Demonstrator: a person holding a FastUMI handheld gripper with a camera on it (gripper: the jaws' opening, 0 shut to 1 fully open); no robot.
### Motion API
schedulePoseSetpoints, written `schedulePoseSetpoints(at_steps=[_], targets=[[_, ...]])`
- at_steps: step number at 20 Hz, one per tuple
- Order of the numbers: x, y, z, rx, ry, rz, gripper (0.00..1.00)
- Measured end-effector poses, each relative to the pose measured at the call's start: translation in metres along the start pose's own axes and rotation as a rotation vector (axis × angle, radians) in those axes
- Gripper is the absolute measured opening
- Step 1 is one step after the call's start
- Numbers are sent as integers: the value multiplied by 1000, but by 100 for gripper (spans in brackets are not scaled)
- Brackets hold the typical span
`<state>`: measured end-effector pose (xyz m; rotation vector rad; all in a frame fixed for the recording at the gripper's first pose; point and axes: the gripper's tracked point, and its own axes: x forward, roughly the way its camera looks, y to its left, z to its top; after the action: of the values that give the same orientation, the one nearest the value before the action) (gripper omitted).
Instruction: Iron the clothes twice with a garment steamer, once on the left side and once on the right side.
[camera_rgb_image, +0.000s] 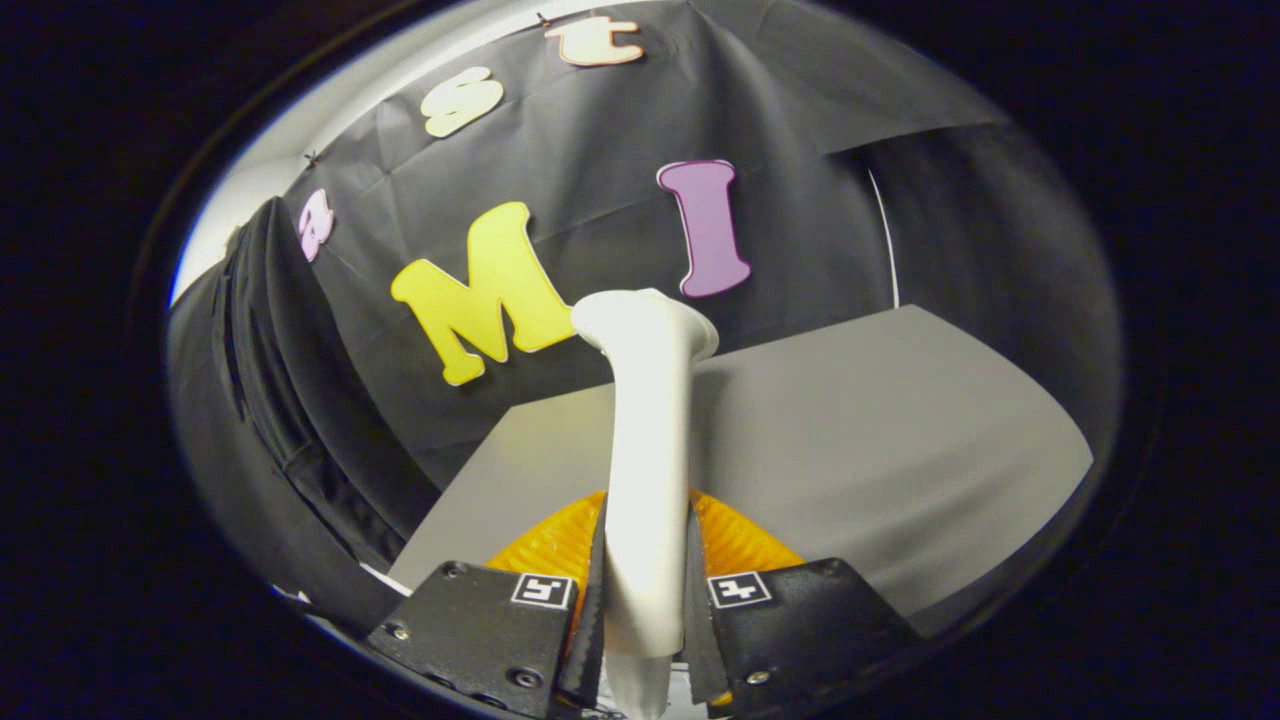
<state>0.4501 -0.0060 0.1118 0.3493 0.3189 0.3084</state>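
Gripper view. The gripper (645, 600) is closed on the garment steamer (648, 450), both fingers pressing against opposite sides of its pale handle low down, with no gap visible at either contact. The steamer's long axis runs straight forward from between the fingers, leaning very slightly, and ends in a flared head (650, 315) well beyond the fingertips; the face of that head points away and cannot be seen. An orange ribbed part (735, 540) shows on both sides of the handle just ahead of the fingers; whether it belongs to the steamer's base or to another object cannot be told. Beyond lies the grey bench (900, 450), bare on the visible portion. The garment to be steamed appears to be the dark clothing (265, 400) hanging on the left, near the bench's left end, draped in vertical folds against the booth's black wall. The decisive relation, then: the steamer head is aimed forward over the bench, whereas the clothing lies off to the left of that axis. By judgement, no pass is under way yet; the next move calls for swinging the head leftward until it faces the fabric.
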Motion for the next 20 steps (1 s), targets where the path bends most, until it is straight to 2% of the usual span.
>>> schedulePoseSetpoints(at_steps=[4, 10, 15, 20], targets=[[-37, 21, 21, -4, -62, 11, 36], [-91, 87, 49, 8, -175, 30, 36], [-123, 169, 61, -4, -251, 58, 36], [-152, 264, 61, -20, -310, 123, 36]])
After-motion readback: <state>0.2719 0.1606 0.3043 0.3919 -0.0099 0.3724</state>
